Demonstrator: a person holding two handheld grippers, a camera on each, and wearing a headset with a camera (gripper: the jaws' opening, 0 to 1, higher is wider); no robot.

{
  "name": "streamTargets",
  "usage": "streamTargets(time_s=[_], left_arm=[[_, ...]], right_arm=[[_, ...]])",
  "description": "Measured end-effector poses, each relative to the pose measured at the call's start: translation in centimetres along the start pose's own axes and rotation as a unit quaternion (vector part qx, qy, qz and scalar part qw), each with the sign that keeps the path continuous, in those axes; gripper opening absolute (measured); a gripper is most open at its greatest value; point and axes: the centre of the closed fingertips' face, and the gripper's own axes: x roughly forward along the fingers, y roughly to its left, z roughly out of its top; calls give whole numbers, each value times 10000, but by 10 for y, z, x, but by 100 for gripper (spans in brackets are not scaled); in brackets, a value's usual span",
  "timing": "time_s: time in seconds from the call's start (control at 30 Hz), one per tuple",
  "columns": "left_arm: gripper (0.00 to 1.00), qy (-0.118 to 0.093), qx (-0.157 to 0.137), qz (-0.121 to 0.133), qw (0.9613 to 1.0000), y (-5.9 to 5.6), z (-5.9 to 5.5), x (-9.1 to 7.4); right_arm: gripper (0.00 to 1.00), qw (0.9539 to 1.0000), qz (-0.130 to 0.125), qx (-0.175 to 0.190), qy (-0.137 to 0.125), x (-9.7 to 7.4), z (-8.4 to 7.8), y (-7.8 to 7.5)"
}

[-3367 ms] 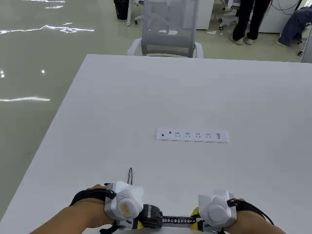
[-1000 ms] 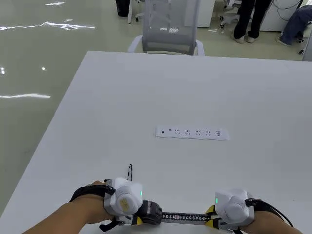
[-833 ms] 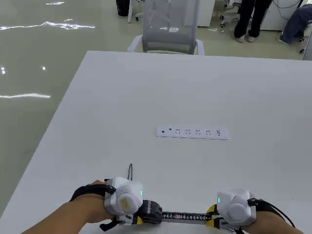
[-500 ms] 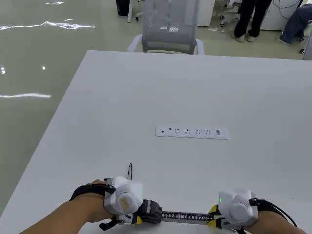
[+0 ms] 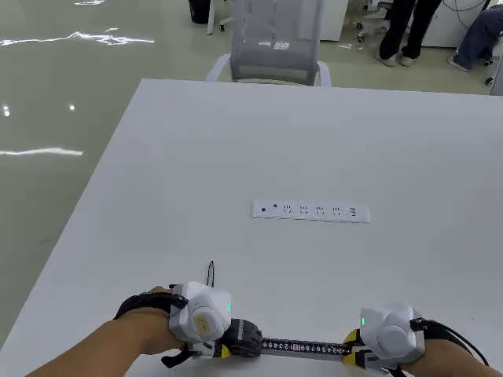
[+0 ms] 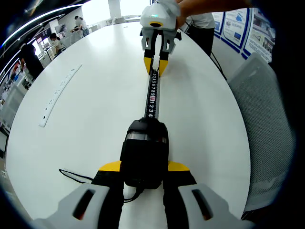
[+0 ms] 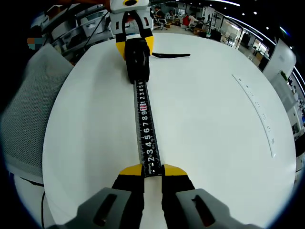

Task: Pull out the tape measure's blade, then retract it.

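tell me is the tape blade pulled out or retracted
Pulled out: the blade runs from the case in the left gripper to the right gripper clamping its tip.

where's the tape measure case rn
Head view, near edge of the table, bottom, left of centre: the case is held by the left gripper in its jaws, its blade stretched right to the right gripper.

White table [image 5: 236,157], grey mesh chair [image 5: 273,39], glossy floor [image 5: 63,78]

Black case [image 6: 144,152], white-numbered black blade [image 7: 145,129] — yellow fingers [image 7: 131,170].
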Motion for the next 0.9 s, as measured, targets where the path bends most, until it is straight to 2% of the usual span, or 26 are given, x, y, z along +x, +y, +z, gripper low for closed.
streamTargets(time_s=[0.17, 0.23, 0.3, 0.43, 0.53, 0.9], left_arm=[[27, -1, -4, 1, 10000, 0, 0, 0], [27, 1, -2, 1, 10000, 0, 0, 0], [27, 2, -5, 1, 10000, 0, 0, 0], [27, 1, -9, 16, 10000, 0, 0, 0], [27, 0, -9, 22, 10000, 0, 0, 0], [27, 2, -12, 20, 10000, 0, 0, 0]], right_arm=[[12, 9999, 29, -43, 143, -2, -2, 0], [12, 9991, 40, -276, 306, -2, -3, 2], [11, 9989, 55, -293, 354, -2, -3, 1], [11, 9990, 70, -212, 378, -3, -5, 0], [11, 9993, 38, 64, 368, -4, -8, 0], [11, 9989, 19, -81, 460, -10, -17, -1]])
